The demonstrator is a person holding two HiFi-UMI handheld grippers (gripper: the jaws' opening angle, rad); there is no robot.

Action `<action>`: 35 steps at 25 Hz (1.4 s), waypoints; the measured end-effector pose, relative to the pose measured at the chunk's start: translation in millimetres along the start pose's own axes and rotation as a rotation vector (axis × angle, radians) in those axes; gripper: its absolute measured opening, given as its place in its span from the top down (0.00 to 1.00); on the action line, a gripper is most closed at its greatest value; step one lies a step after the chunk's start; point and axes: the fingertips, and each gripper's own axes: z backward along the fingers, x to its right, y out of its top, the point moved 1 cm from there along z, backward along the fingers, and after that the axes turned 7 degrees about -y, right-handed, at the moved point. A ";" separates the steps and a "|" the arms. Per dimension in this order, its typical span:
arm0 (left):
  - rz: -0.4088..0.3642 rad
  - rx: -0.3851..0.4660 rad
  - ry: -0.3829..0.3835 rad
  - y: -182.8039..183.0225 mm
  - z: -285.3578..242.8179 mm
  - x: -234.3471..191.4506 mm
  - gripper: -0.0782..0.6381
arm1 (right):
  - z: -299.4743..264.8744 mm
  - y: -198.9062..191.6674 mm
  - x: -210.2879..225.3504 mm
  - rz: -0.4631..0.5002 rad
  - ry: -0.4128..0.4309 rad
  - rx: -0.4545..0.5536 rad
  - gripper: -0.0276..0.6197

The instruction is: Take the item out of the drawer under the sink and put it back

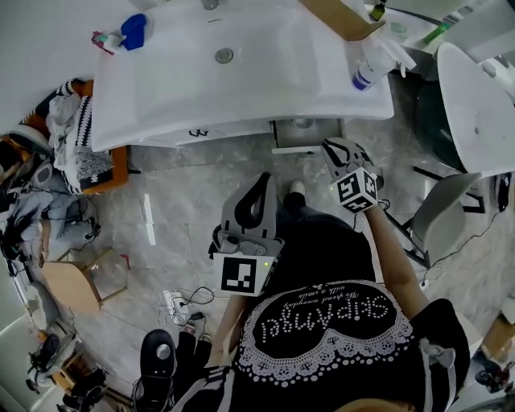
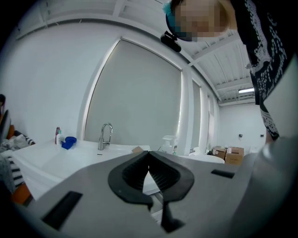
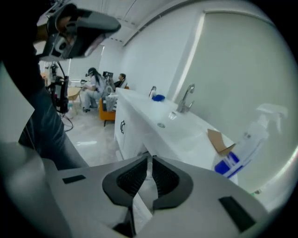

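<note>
Fingers (image 2: pixel 128 174) of left gripper (image 2: pixel 149 154) and right gripper (image 3: pixel 149 158) clenched tight, both empty.

Head view: sink (image 1: pixel 161 88) covers nearly all of the cabinet (image 1: pixel 241 131) under it, only a narrow strip shows past the rim, inside can't be seen. Tap (image 1: pixel 211 4) and cardboard piece (image 1: pixel 338 18) are cut off by the top edge. Right gripper view: spray bottle (image 3: pixel 249 142) is blurred, label unreadable; people (image 3: pixel 98 86) at the back too small to make out.
</note>
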 end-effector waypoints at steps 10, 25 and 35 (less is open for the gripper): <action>0.040 -0.074 0.205 -16.6 21.7 -24.4 0.88 | -130.0 -65.7 -48.5 0.235 0.190 -0.196 0.86; 0.127 -0.139 0.372 -38.2 39.2 -58.4 0.88 | -191.0 -100.7 -63.3 0.317 0.284 -0.317 0.82; 0.168 -0.185 0.388 -54.4 37.8 -64.2 0.88 | -207.5 -128.5 -78.0 0.333 0.355 -0.446 0.82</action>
